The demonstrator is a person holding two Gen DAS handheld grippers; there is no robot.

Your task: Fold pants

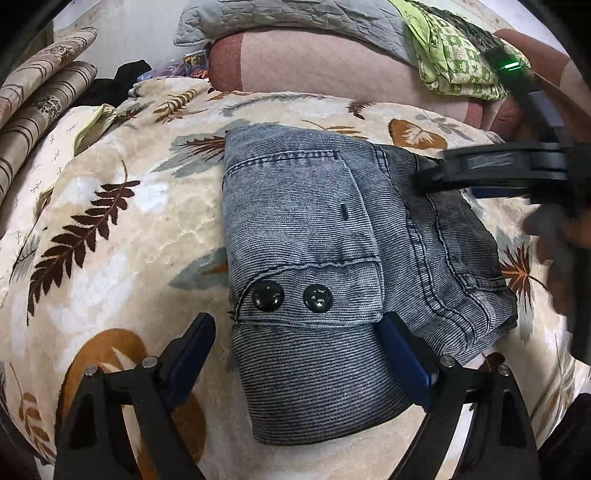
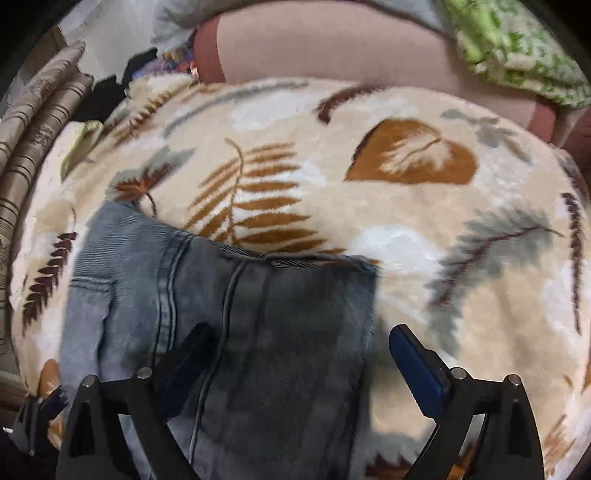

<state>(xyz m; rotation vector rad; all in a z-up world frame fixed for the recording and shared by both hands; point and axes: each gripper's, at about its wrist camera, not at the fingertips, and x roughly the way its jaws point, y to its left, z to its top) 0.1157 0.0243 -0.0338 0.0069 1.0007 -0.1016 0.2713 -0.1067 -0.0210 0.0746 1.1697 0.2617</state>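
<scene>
1. You work on a plush cream blanket (image 1: 155, 236) printed with brown, rust and grey leaves — it covers the whole surface under both grippers.
2. Your folded grey denim pants (image 1: 325, 229) lie in a compact bundle at the blanket's middle, the pocket flap with two black snaps (image 1: 291, 295) facing up.
3. Your left gripper (image 1: 295, 354) hangs over the bundle's near end, fingers spread wide and holding nothing.
4. Your right gripper (image 2: 295, 365) hovers above the pants' darker side, fingers likewise apart and empty; the view is blurred.
5. Behind the blanket sits a pink cushion (image 1: 325, 62), with a grey quilt (image 1: 280, 18) and green patterned cloth (image 1: 454, 55) on it.
6. At the left edge lie striped beige pillows (image 1: 40, 96).
</scene>
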